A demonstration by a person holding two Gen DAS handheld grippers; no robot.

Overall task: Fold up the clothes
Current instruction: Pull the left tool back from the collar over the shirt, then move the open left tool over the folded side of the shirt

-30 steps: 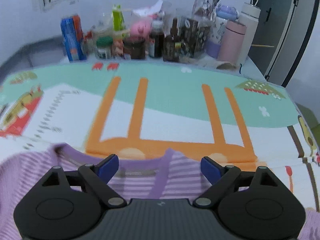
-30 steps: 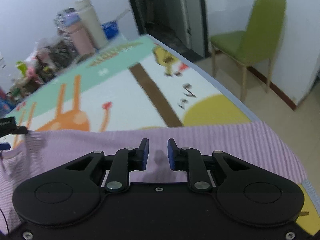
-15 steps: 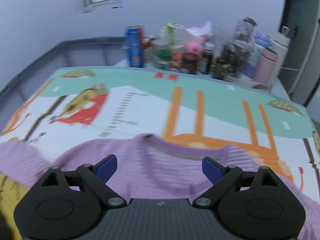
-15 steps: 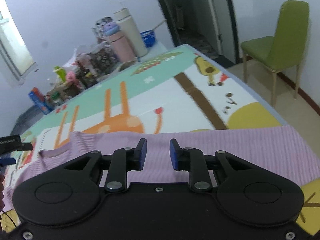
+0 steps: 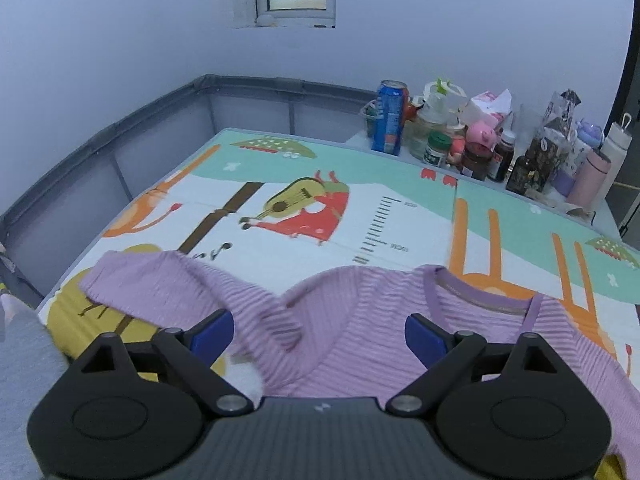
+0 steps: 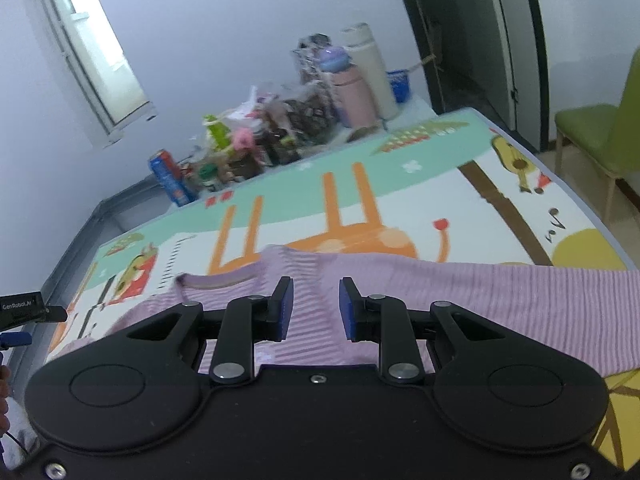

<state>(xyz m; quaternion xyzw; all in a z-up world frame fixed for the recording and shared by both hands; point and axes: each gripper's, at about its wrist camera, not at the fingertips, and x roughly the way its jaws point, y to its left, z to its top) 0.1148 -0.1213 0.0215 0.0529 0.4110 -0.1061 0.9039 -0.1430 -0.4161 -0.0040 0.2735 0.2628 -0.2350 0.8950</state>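
A purple striped long-sleeved shirt point(image 5: 340, 320) lies spread flat on the colourful play mat point(image 5: 392, 216), its neckline point(image 5: 480, 300) towards the far side. My left gripper point(image 5: 318, 330) hovers above the shirt's left shoulder, between the neckline and the left sleeve point(image 5: 160, 280), jaws wide open and empty. In the right wrist view the shirt point(image 6: 460, 292) stretches to the right, with the collar point(image 6: 224, 280) to the left. My right gripper point(image 6: 314, 304) hangs over the chest area with a narrow gap between its blue pads point(image 6: 286, 308) and nothing in it.
Cans, jars, bottles and flasks point(image 5: 480, 140) crowd the table's far edge. A grey rail point(image 5: 120, 132) runs along the left side. A green chair point(image 6: 600, 132) stands on the floor to the right, beside a dark doorway point(image 6: 480, 40). The left gripper's tip point(image 6: 24, 312) shows at the right view's left edge.
Both grippers rose away from the shirt. The left one swung leftward from the collar to the left shoulder; the right one shifted from the right sleeve towards the chest. The shirt lies unmoved.
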